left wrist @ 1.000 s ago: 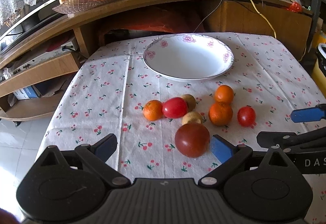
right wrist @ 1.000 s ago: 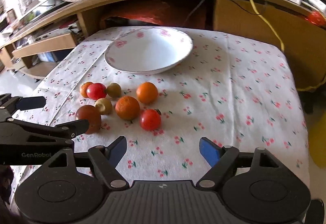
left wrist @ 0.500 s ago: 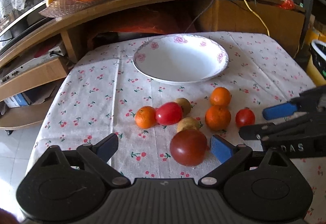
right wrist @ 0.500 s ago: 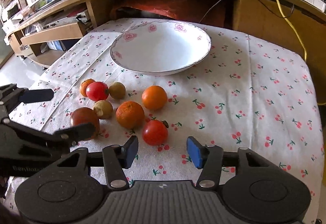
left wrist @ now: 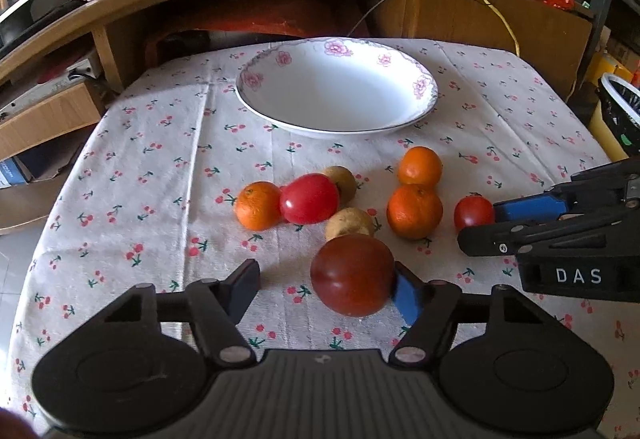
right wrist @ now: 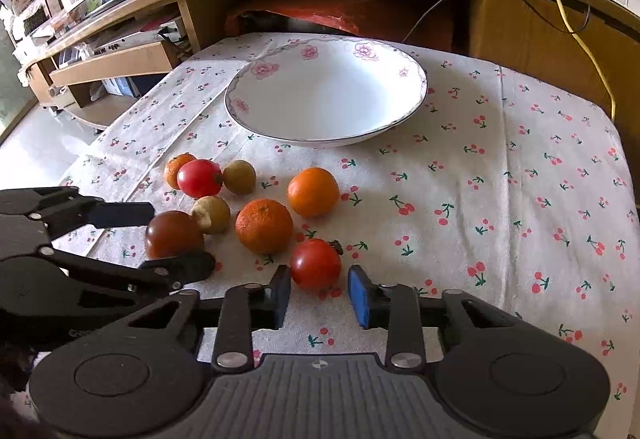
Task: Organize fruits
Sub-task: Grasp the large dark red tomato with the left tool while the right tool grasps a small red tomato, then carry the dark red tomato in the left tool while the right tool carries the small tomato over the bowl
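Fruits (left wrist: 414, 211) on tablecloth, both grippers low, open

Each matte black plastic left gripper (left wrist: 326, 285) and right gripper (right wrist: 316, 297) is showing a ribbed grey-black housing flanked by two round discs. Silver rivets are pinning the jointed black linkage arms. Blue rubber pads are tipping the fingers (right wrist: 362, 299). White letters "DAS" are showing on the right gripper's side.

Both tools advanced: left tool (left wrist: 326, 287) reaches dark tomato (left wrist: 353, 274), right tool (right wrist: 319, 297) red tomato (right wrist: 315, 264).
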Demonstrator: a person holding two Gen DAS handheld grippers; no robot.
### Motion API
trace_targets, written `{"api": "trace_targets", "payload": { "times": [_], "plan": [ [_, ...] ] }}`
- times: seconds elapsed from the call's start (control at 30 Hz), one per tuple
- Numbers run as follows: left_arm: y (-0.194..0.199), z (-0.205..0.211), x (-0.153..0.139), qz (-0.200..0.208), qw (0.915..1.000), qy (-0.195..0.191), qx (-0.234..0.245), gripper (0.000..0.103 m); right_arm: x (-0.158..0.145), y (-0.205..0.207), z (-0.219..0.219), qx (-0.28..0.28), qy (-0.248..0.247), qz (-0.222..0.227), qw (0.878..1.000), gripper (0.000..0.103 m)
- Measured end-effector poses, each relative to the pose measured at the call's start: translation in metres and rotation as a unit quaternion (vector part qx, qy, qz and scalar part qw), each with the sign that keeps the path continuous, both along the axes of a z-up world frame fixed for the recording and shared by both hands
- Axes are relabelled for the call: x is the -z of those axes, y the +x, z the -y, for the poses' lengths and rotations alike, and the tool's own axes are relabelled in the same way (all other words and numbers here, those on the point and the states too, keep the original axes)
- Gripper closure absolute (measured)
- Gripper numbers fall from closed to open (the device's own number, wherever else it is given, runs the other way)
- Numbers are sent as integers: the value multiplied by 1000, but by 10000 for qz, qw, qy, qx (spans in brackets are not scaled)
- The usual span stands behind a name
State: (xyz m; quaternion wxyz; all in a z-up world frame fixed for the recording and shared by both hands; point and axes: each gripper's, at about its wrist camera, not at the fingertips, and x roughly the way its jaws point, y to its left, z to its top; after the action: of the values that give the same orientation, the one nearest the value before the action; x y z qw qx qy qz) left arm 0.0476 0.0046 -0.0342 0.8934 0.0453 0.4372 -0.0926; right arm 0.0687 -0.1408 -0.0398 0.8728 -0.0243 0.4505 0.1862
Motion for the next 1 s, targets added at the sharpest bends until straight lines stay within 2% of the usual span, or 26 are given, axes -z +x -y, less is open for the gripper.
{"api": "trace_targets", "payload": {
  "times": [0.23, 0.37, 1.0],
  "plan": [
    [1, 4, 0, 41, 9998, 38, 179, 39, 0, -2, 1, -7, 15, 3, 10000, 81],
    [2, 6, -1, 43, 9995, -78, 292, 55, 0, -3, 1, -6, 35, -1, 10000, 81],
    [-3, 6, -19, 122, 9993, -127, 334, 56, -13, -14, -6, -102, 63, 47, 9999, 81]
  ]
}}
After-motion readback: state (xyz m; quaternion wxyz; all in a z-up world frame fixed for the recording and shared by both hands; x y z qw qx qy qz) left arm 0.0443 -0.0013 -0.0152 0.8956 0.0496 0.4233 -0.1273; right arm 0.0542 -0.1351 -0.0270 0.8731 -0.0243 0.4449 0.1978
